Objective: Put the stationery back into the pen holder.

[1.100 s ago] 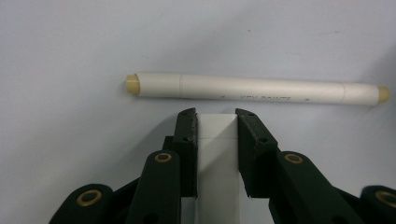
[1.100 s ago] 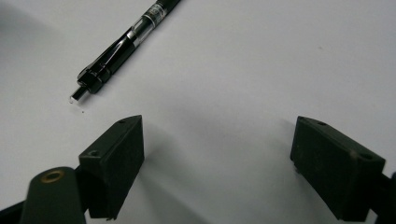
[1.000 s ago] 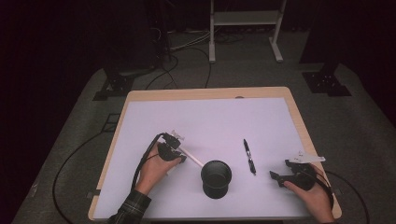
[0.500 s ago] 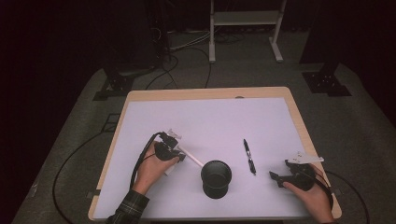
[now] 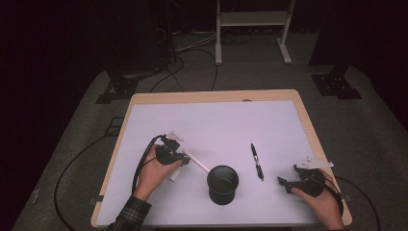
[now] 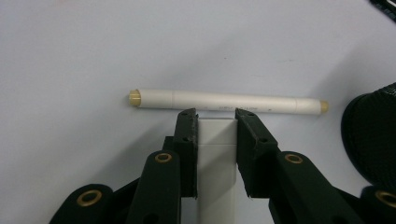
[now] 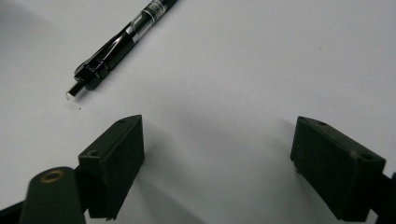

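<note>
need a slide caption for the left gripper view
Left gripper shut on a white block, just short of a white pen lying crosswise on the table, black cup at right.

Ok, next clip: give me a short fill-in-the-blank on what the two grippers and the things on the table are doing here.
1. The left gripper is shut on a white ____ block.
2. Just past its jaw tips a white marker lies ____ on the table.
3. The right gripper stands ____, nothing between its jaws.
4. The black pen lies between the right gripper and the black ____.

Missing words: rectangular; flat; open; cup
</note>
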Tool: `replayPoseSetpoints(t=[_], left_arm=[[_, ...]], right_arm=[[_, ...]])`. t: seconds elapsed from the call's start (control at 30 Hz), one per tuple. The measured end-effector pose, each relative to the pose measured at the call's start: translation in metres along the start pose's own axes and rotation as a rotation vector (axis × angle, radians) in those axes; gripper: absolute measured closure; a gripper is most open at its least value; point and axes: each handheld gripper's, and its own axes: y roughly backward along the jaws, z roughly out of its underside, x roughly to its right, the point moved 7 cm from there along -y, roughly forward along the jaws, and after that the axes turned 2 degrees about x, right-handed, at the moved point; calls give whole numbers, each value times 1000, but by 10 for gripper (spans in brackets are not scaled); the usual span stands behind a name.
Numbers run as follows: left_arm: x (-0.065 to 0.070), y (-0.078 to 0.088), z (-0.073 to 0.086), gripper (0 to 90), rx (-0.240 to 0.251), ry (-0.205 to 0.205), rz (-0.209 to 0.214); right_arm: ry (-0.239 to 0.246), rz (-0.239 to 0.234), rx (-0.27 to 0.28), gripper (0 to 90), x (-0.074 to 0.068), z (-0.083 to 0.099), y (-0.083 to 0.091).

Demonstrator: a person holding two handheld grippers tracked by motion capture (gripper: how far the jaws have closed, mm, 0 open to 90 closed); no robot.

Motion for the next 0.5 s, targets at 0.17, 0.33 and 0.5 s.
replayPoseSetpoints(t=[0.17,0.33,0.5], left_arm=[[3,5,-3,707,28,-5,14],[6,11,-8,707,50,-13,21],[9,18,-12,707,78,-21,30]], right_arm=[[-1,0,0,162,0,0,0],[-1,-1,0,162,0,0,0],[-1,0,0,162,0,0,0]])
